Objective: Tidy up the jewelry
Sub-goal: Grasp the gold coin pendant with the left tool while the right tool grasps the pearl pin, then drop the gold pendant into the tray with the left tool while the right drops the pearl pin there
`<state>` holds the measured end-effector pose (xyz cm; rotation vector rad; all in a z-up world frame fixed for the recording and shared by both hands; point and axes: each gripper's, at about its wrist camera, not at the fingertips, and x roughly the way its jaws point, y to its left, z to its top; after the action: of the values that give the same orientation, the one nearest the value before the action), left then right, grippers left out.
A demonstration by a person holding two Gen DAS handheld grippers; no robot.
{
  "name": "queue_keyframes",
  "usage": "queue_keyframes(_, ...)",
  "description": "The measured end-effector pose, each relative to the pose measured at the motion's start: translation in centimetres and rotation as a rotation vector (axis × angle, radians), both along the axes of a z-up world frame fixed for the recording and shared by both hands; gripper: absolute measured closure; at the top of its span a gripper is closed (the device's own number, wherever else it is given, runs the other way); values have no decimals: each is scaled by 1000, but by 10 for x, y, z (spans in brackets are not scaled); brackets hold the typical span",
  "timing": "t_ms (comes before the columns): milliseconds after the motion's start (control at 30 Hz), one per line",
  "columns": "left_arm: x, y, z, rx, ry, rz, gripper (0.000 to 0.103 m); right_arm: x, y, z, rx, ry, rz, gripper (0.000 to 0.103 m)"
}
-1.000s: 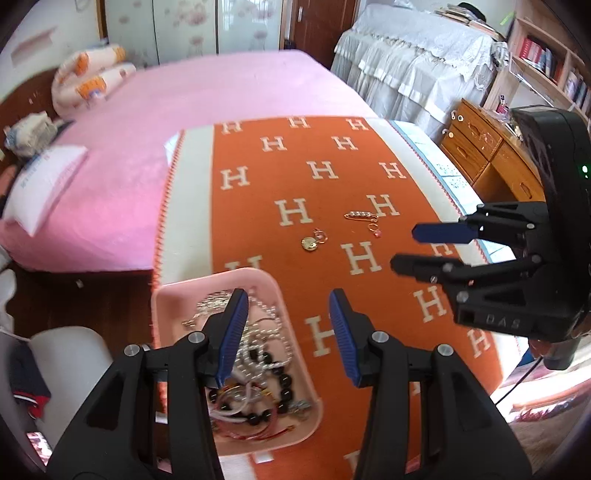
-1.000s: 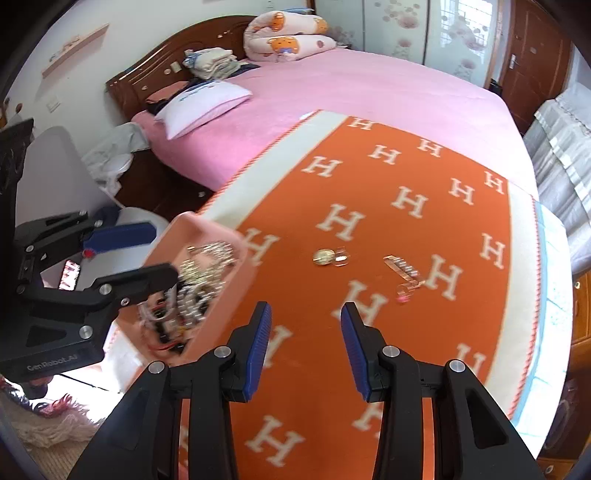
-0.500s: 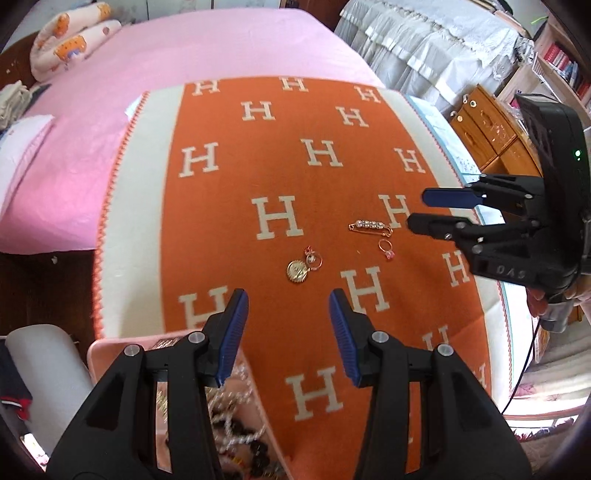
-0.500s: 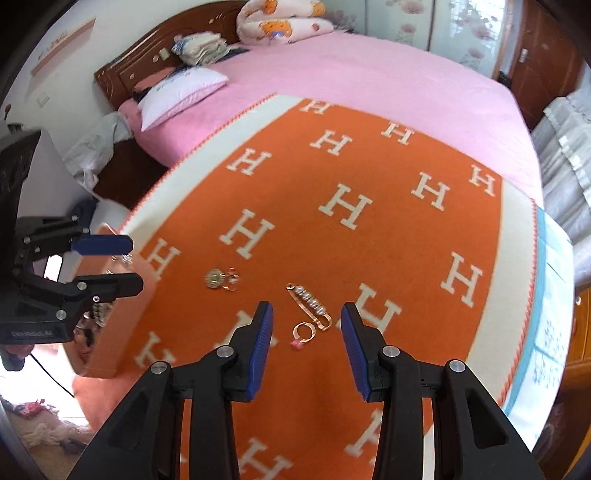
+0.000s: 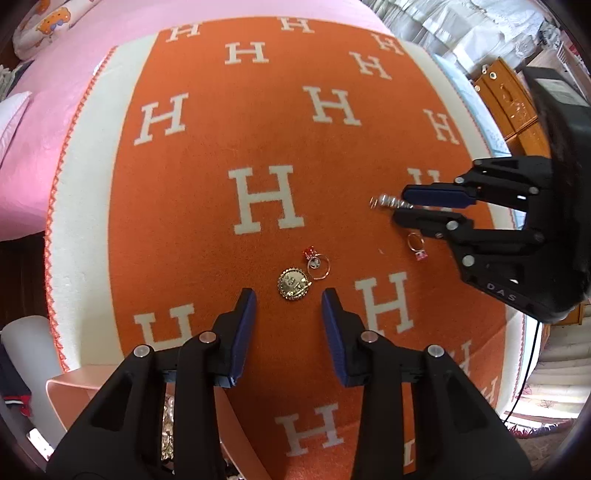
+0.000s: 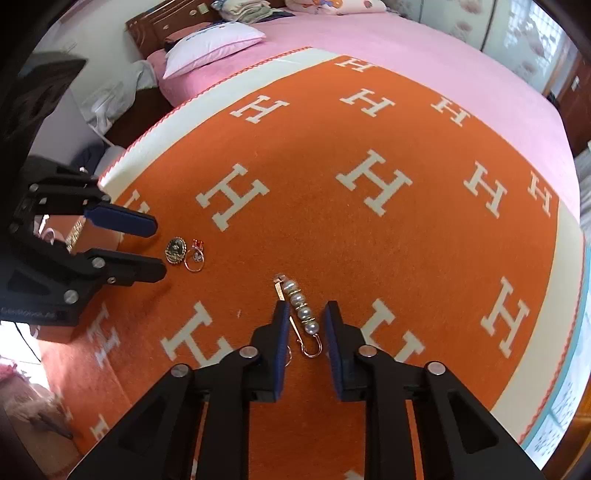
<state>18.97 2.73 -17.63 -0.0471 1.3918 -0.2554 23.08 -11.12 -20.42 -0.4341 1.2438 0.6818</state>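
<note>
Bedroom, daylight. Wide bed under pink quilted bedspread [image 6: 424, 48]; dark wooden headboard [image 6: 162, 26] at its head, white pillow with blue print [image 6: 214, 44] beside it. Orange woven blanket with white H letters and cream border [image 5: 207, 206] spread over bed. Honey-coloured wooden drawer chest [image 5: 513, 107] at bedside. Cupboard doors with pale floral panels [image 6: 480, 22] along far wall.

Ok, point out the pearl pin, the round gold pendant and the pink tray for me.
pearl pin [image 6: 303, 312]: right wrist view, on a middle pearl.
round gold pendant [image 5: 293, 283]: left wrist view, on its face.
pink tray [image 5: 77, 384]: left wrist view, on its rim.
</note>
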Motion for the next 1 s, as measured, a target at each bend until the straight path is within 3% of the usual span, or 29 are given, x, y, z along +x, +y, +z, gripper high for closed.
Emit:
queue_keyframes(100, 4, -4, -5, 10, 8, -8, 72, -2, 3, -1, -21, -34, 26, 95)
queue_keyframes(233, 6, -12, -5, 40, -7, -26, 76, -3, 1, 0, -14, -43, 5, 95)
queue_keyframes(300, 7, -16, -6, 73, -19, -36, 85, -3, -2, 1, -3, -38, -20, 95)
queue_keyframes(400, 5, -23, -6, 101, -32, -60, 86, -3, -8, 2, 16, -29, -61, 95)
queue_keyframes(633, -4, -31, -4, 68, -41, -35, 87, -9, -23, 17, 87, -12, -154, 95)
queue_keyframes(1000, -51, -17, 47, 27, -132, -14, 87, -44, -27, 59, 221, 14, -270, 95)
